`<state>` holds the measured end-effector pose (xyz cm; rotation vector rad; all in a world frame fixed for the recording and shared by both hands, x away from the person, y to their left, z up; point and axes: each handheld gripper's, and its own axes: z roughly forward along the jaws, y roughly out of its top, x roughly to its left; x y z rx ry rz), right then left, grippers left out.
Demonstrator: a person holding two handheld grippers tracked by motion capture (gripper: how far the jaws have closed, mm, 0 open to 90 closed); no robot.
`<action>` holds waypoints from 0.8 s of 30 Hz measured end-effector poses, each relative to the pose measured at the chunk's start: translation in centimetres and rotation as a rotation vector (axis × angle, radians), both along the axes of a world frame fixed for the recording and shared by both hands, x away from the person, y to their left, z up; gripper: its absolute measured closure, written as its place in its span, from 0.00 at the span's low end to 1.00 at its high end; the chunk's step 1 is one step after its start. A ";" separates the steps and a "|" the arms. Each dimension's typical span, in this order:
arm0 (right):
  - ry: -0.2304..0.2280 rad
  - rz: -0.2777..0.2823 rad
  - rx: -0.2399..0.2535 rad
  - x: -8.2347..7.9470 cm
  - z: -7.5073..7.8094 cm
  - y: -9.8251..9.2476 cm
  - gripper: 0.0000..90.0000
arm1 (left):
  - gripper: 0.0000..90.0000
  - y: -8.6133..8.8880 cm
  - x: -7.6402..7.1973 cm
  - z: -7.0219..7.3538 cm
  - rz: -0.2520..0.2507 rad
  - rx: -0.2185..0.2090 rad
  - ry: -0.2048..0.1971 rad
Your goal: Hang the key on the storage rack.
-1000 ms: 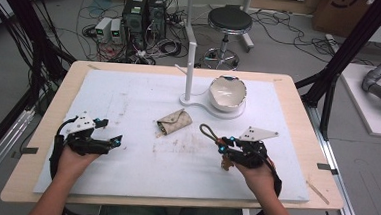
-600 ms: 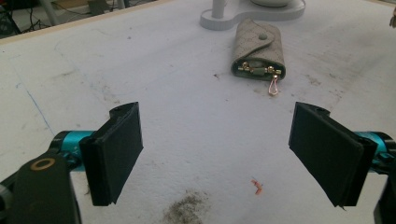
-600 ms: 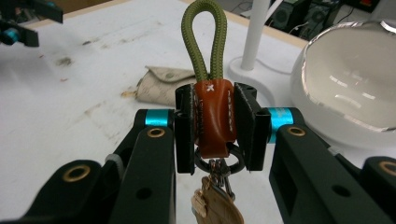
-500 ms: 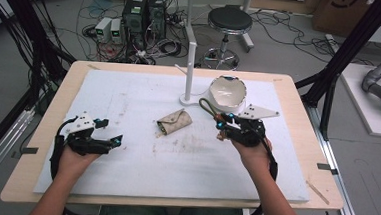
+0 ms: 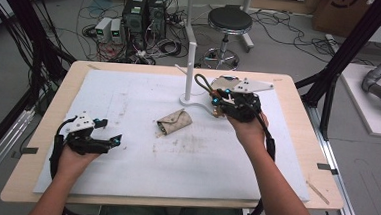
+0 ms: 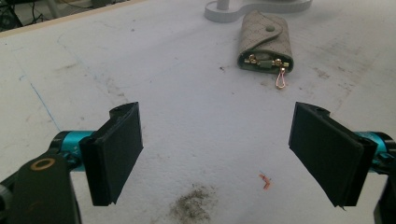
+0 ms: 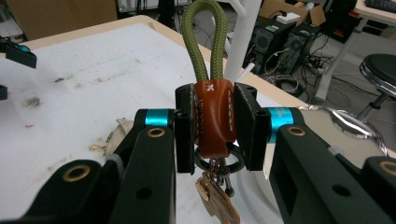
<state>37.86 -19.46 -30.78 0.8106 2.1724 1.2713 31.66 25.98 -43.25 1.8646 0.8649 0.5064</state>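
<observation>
Right gripper (image 5: 222,100): at the far right part of the white mat (image 5: 128,103), just beside the white stand (image 5: 189,62); 1 second ago it lay nearer the person, at mid-depth on the mat's right side, and it has moved forward and slightly inward since.
Right jaws: clamped on the brown leather tab of a keychain (image 7: 212,116); the olive cord loop rises above the jaws, and a ring with keys hangs below them.
Keychain position: lifted off the mat, held between the 2 jaws; the cord loop points toward the stand's post in the high view.
Bowl: the pale bowl seen beside the stand in the earlier frames is now mostly covered by the right gripper and its grey plate.
Left gripper (image 5: 107,139): low over the near left of the mat, in the same place as 1 second ago.
Left jaws: wide apart, with nothing between them, bare mat below.
Key pouch (image 5: 174,122): beige, snap-flap, lying flat at the mat's centre, unchanged from before; in the left gripper view its open end with gold hooks faces the jaws, well ahead of them.
Mat marks: a dark smudge and a small orange scrap (image 6: 265,180) lie between the left jaws.
</observation>
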 end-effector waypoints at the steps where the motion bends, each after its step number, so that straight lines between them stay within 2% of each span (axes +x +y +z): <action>1: -0.001 0.001 -0.009 0.2 0.2 0.3 0.80 | 0.19 -0.1 0.0 0.0 -0.003 0.002 -0.001; 9: -0.036 -0.012 -0.006 1.6 1.4 1.9 0.80 | 0.19 -0.1 0.0 0.0 -0.007 0.010 -0.003; 16: -0.035 -0.036 -0.042 3.2 1.8 3.1 0.80 | 0.19 -0.1 0.1 0.0 -0.008 0.012 -0.001; 18: -0.051 -0.037 -0.041 3.6 1.8 3.5 0.80 | 0.19 -0.1 0.1 0.0 -0.007 0.012 -0.001; 24: -0.034 -0.048 -0.077 4.3 1.2 4.3 0.80 | 0.19 0.0 0.0 0.0 -0.008 0.015 0.000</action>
